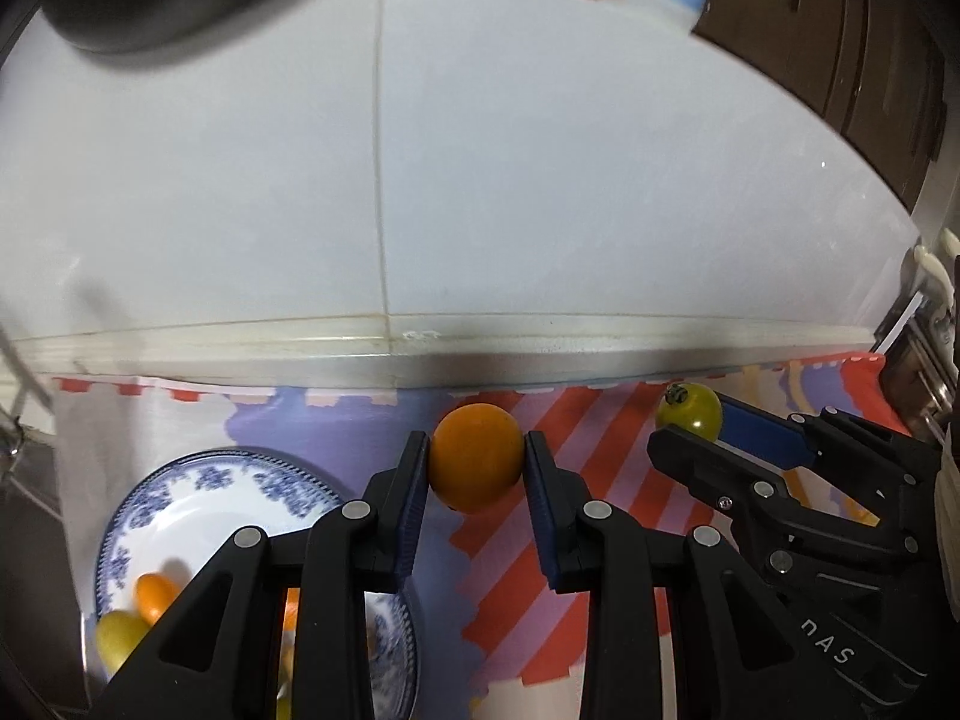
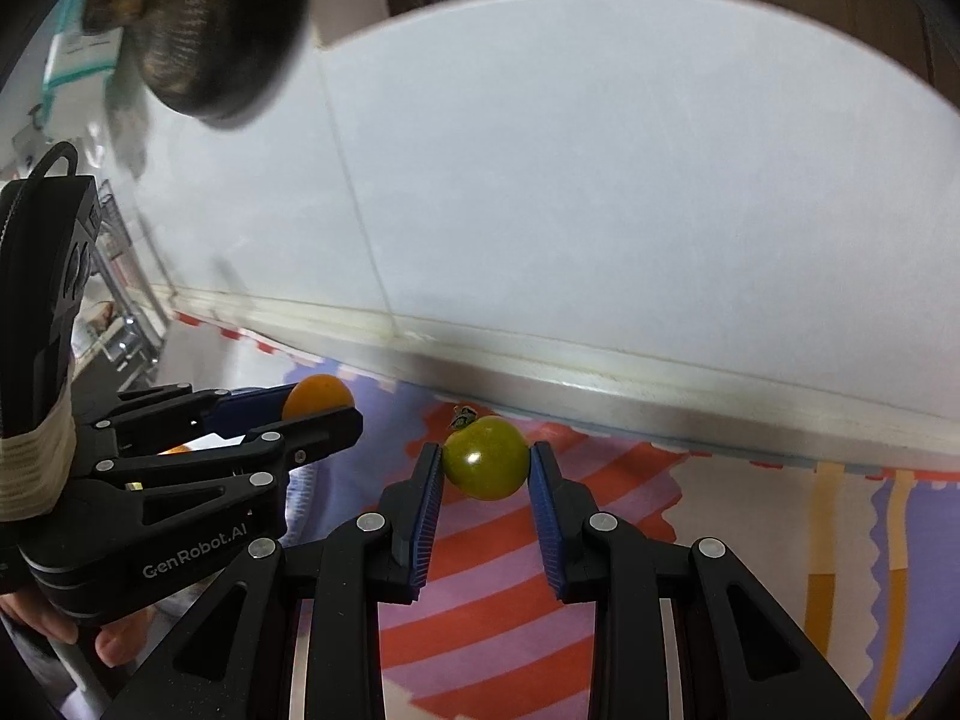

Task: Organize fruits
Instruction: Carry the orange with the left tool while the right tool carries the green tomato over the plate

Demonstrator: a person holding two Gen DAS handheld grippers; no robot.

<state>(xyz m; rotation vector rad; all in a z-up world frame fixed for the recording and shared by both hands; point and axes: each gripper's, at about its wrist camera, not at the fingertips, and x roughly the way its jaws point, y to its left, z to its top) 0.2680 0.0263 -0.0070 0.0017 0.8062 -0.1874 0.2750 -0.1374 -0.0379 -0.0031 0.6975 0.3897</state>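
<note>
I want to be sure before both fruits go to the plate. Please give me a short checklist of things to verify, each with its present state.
1. Left gripper shut on the orange fruit, pads on both sides: ok.
2. Right gripper shut on the green tomato, pads on both sides: ok.
3. Both fruits lifted clear of the striped mat: cannot tell.
4. The two grippers apart, not touching each other: ok.
5. Blue-patterned plate has bare room beside the small fruits already on it: ok.
6. Plate seen in the right wrist view: not ok, it is out of that view.
</note>
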